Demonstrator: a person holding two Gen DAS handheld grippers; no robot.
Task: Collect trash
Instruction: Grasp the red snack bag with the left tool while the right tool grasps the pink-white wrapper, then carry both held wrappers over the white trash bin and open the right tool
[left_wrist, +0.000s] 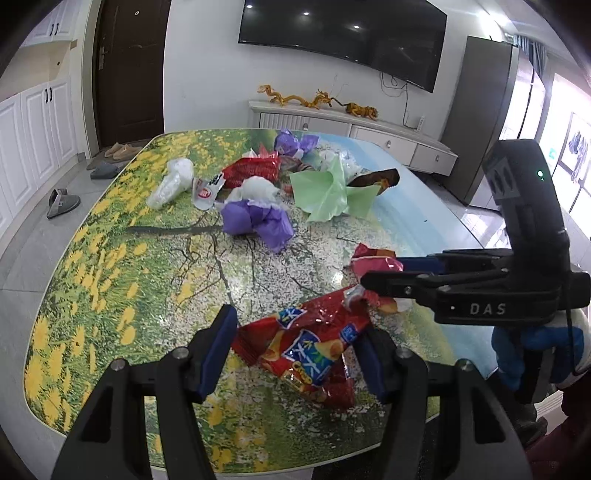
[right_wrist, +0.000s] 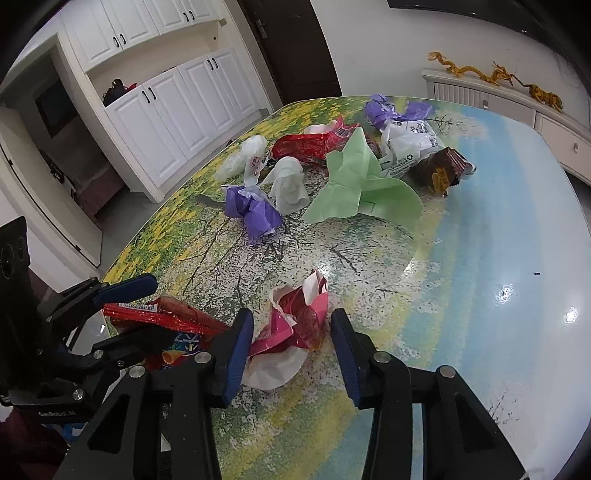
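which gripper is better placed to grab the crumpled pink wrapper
Right. The right gripper is open with the crumpled pink wrapper between its fingers; the left gripper straddles the red chip bag instead.

we look low and close across the table (left_wrist: 110, 258) from both wrist views, facing the tv wall. both views share the litter pile and each other's gripper.

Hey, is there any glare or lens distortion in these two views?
Right wrist view: bright glare spots on the glossy table, and cabinets bow from the fisheye. Left wrist view: TV curves and reflects ceiling lights; window at right is blown out; corners vignette black.
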